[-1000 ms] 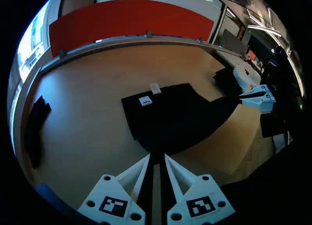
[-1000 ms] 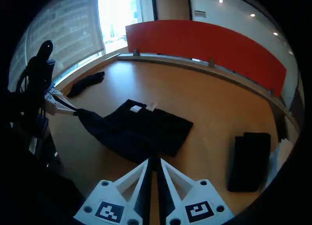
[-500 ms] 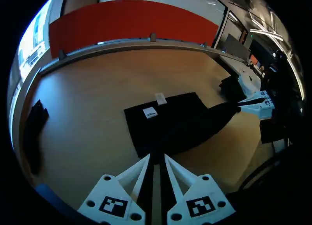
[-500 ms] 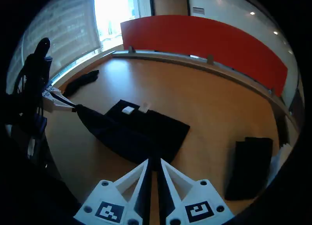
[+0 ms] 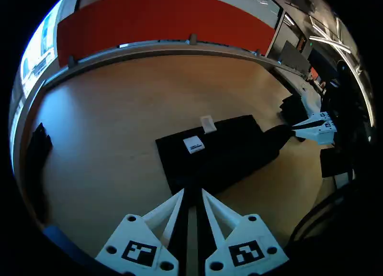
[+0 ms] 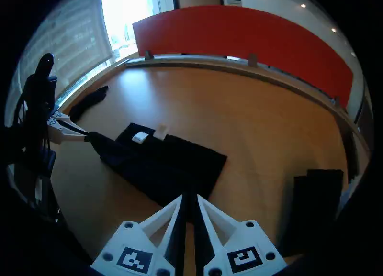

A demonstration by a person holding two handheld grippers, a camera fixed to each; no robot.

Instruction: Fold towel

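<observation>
1. Black towel (image 5: 225,147) lies on the wooden table (image 5: 110,108), on our side of the red screen (image 5: 158,22) and well apart from it. The part nearer the red screen lies flat. The edge farthest from the red screen is raised off the wood.
2. Left gripper (image 5: 192,193): fingers drawn together with dark cloth pinched between them, so it is clamped on one corner of that raised edge.
3. Right gripper (image 6: 189,198): likewise closed on the other corner. The cloth sags in a shallow trough between the two.
4. Risk, slip: each hold looks to be only a small bite of fabric. A quick swing toward the red screen could pull a corner free and drop the fold half made.
5. Risk, skew: if one gripper travels farther toward the red screen than the other, we judge the edges will land out of line.
6. Risk, drag: on smooth wood the flat layer may slide with the pull and bunch up.
7. Writing: two white tags (image 5: 194,144) sit on the towel's side nearest the red screen, their print too small to read. The marker squares (image 5: 140,253) on the fingers carry black-and-white patterns and no words. We see no brand.
</observation>
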